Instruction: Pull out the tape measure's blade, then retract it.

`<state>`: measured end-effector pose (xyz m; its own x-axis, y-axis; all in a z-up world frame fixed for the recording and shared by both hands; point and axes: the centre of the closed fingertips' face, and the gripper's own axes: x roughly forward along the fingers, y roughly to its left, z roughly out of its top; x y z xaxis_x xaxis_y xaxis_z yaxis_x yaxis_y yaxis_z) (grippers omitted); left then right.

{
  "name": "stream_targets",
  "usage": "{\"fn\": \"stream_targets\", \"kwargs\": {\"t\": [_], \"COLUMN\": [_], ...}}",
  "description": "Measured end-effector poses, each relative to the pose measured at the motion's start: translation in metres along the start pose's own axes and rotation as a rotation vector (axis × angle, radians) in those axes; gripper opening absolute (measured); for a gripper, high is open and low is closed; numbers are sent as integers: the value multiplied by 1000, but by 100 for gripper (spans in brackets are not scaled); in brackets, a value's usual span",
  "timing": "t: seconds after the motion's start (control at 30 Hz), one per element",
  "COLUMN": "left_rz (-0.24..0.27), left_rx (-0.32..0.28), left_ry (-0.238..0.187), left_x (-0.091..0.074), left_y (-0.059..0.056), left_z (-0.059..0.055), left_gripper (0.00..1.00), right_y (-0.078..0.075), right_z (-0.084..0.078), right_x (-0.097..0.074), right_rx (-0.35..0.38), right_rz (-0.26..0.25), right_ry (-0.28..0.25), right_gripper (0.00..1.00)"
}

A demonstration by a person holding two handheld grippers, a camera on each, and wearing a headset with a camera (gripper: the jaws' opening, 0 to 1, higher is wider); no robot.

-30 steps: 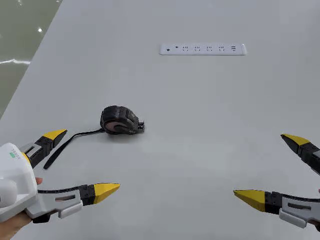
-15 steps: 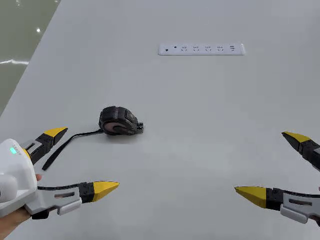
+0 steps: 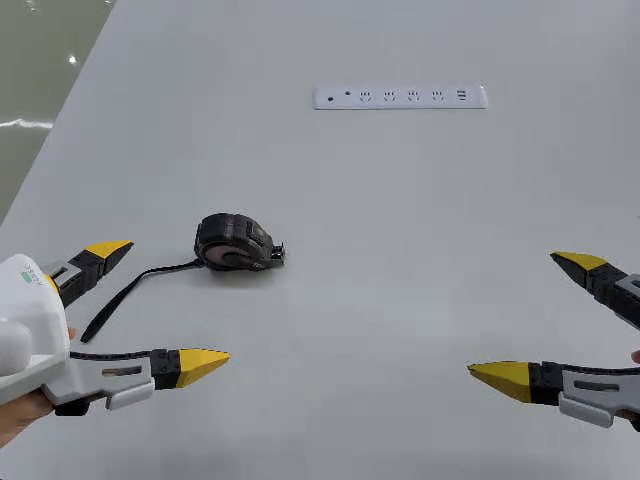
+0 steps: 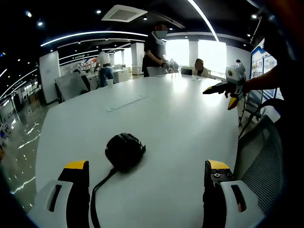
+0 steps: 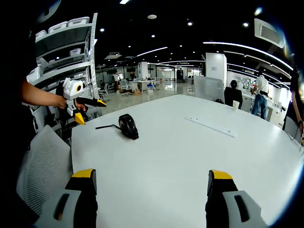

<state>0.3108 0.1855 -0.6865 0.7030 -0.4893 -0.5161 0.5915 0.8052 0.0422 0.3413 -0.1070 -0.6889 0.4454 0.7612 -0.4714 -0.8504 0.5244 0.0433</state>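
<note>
Tape measure (image 3: 238,243) lies on the tabletop (image 3: 420,200), blade in, strap (image 3: 128,290) trailing toward my left claw (image 3: 175,300). Left claw and right claw (image 3: 513,313) hover wide open, holding nothing.

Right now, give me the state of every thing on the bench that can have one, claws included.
tape measure: blade in, not gripped.
strap: lying slack, attached to the tape measure.
power strip: nothing plugged in.
left claw: open, empty.
right claw: open, empty.
</note>
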Motion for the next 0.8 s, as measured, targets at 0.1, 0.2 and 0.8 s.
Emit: {"fn": "stream_targets", "kwargs": {"t": [0.1, 0.2, 0.8], "left_rz": [-5, -13, -42], "left_rx": [4, 5, 52], "left_ry": [6, 12, 50], "left_x": [2, 3, 12], "left_y": [2, 4, 19], "left_z": [0, -1, 1], "left_gripper": [99, 99, 98], "right_y": [-1, -3, -9], "right_z": [1, 2, 7], "right_x": [2, 4, 23], "right_rx": [-8, -18, -76], "right_rz": [11, 24, 115], "right_ry": [8, 18, 54], "right_gripper": [96, 96, 91]}}
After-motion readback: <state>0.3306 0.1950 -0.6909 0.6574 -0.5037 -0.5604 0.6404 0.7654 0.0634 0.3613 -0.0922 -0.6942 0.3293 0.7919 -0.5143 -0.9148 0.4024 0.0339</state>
